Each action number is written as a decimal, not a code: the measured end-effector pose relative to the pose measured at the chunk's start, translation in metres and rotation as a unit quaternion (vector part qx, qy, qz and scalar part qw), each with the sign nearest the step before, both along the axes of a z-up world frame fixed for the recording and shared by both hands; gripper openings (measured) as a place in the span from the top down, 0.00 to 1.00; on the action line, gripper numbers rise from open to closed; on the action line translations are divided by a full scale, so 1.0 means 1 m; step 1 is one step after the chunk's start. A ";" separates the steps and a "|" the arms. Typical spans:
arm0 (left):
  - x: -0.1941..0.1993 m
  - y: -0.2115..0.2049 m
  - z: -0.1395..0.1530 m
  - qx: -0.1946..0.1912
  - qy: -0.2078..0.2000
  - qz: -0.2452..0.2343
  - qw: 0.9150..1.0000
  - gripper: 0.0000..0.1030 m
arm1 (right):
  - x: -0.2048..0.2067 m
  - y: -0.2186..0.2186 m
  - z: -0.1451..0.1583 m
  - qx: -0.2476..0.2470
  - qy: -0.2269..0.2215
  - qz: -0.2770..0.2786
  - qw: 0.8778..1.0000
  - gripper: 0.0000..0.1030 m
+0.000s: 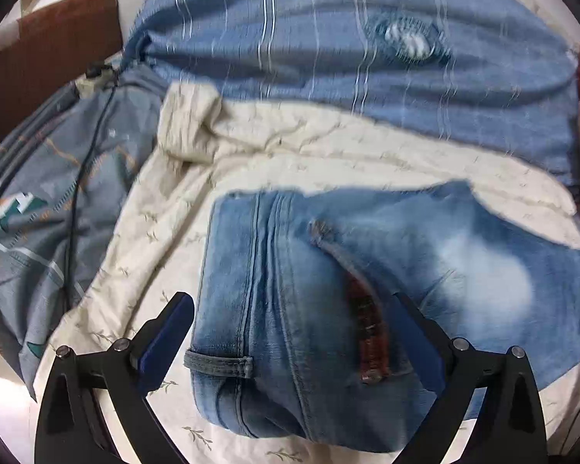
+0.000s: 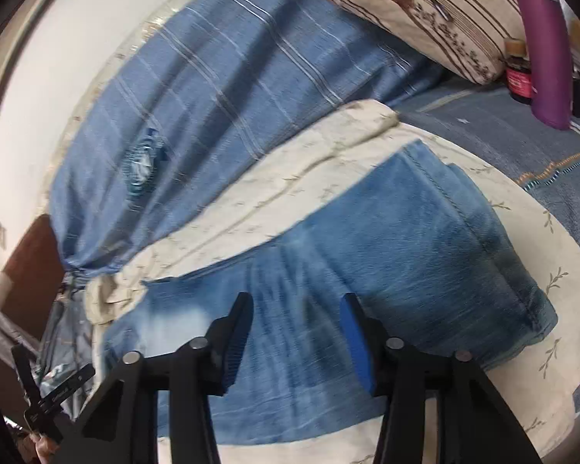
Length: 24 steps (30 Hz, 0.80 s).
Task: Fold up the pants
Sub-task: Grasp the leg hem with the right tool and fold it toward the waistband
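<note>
Faded blue jeans lie folded on a cream leaf-print sheet. A belt loop and a brown pocket trim show near the camera. My left gripper is open wide just over this waist end: one finger stands off the left edge, the other over the denim. In the right wrist view the jeans run across the sheet with a stitched hem at the right. My right gripper hovers over the pale middle of the denim, its jaws partly apart with no fabric gathered between them.
A blue striped blanket with a torn hole covers the far side. A grey patterned cover with a black cable lies at the left. A striped pillow, a purple bottle and a small jar sit at the far right.
</note>
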<state>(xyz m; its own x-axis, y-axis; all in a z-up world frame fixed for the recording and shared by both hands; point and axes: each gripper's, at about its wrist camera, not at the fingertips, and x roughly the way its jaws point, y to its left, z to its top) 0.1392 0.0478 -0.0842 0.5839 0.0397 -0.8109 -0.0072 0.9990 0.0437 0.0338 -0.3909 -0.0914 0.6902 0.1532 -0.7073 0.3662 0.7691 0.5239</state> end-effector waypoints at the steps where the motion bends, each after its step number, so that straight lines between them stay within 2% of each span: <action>1: 0.004 0.001 -0.008 0.008 0.012 0.000 1.000 0.03 | 0.005 -0.003 -0.006 -0.001 0.015 -0.007 1.000 0.55; 3: 0.009 0.004 -0.022 0.022 0.025 0.006 0.999 0.01 | 0.011 -0.010 -0.017 -0.010 0.042 -0.026 0.999 0.55; 4: 0.010 0.007 -0.026 0.012 0.026 0.008 1.000 0.01 | 0.014 -0.016 -0.026 -0.011 0.061 -0.037 0.997 0.57; 5: 0.010 0.010 -0.027 0.003 0.026 0.011 1.000 0.01 | 0.016 -0.021 -0.033 -0.005 0.071 -0.042 0.997 0.66; 8: 0.009 0.014 -0.026 -0.002 0.031 0.018 0.999 0.01 | 0.012 -0.031 -0.034 -0.007 0.058 -0.061 0.996 0.68; 10: 0.005 0.016 -0.020 0.001 0.034 0.023 0.999 0.02 | -0.002 -0.039 -0.028 0.024 0.033 -0.079 0.996 0.67; 13: -0.009 0.019 -0.005 -0.032 0.011 0.023 0.999 0.02 | -0.039 -0.057 -0.013 0.074 -0.030 -0.114 0.990 0.61; 14: -0.014 0.018 0.000 -0.039 0.004 0.021 0.999 0.02 | -0.052 -0.064 -0.010 0.091 -0.045 -0.130 0.986 0.47; 16: -0.023 0.012 0.008 -0.047 -0.009 0.009 0.999 0.02 | -0.080 -0.075 -0.005 0.116 -0.080 -0.164 0.976 0.32; 18: -0.027 0.006 0.009 -0.054 -0.013 0.000 0.998 0.02 | -0.098 -0.081 -0.001 0.118 -0.091 -0.170 0.974 0.31; 21: -0.034 -0.004 0.012 -0.071 -0.015 -0.019 0.997 0.01 | -0.104 -0.078 -0.007 0.145 -0.067 -0.154 0.975 0.31; 24: -0.038 -0.016 0.012 -0.067 -0.018 -0.034 0.997 0.02 | -0.110 -0.073 -0.013 0.164 -0.050 -0.140 0.975 0.31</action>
